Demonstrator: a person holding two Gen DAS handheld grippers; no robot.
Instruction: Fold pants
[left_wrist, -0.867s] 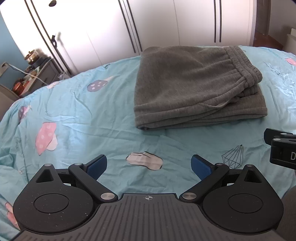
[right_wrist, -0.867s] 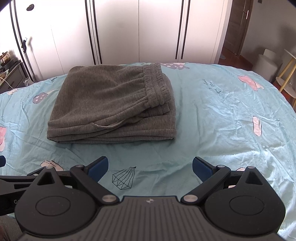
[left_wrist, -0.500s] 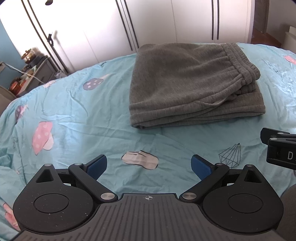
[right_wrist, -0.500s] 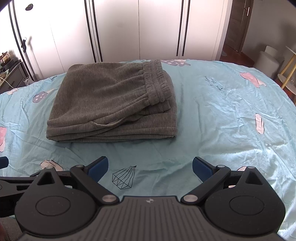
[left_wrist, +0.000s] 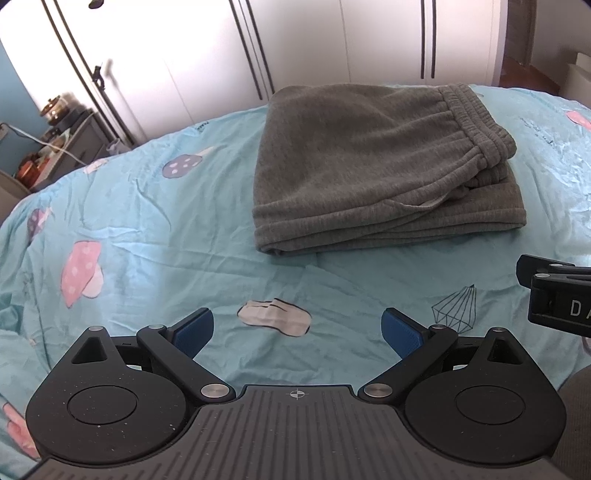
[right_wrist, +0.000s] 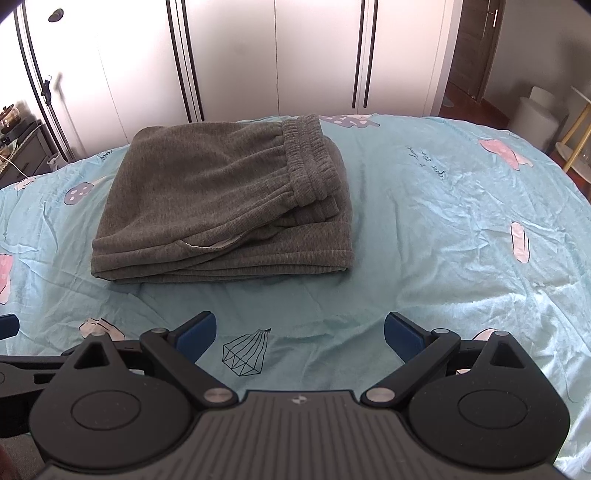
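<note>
Grey pants folded into a thick, layered rectangle, elastic waistband gathered on top toward the right, a pocket edge gaping pale along the near fold; lying in the upper centre of both frames on the bed, well apart from either tool. Left gripper and right gripper low in the frame, blue-padded jaws spread wide, holding nothing, above the sheet. Pale blue sheet, creased, printed with pink mushrooms and a line-drawn diamond; white wardrobe doors across the top; cluttered cabinet at upper left.
</note>
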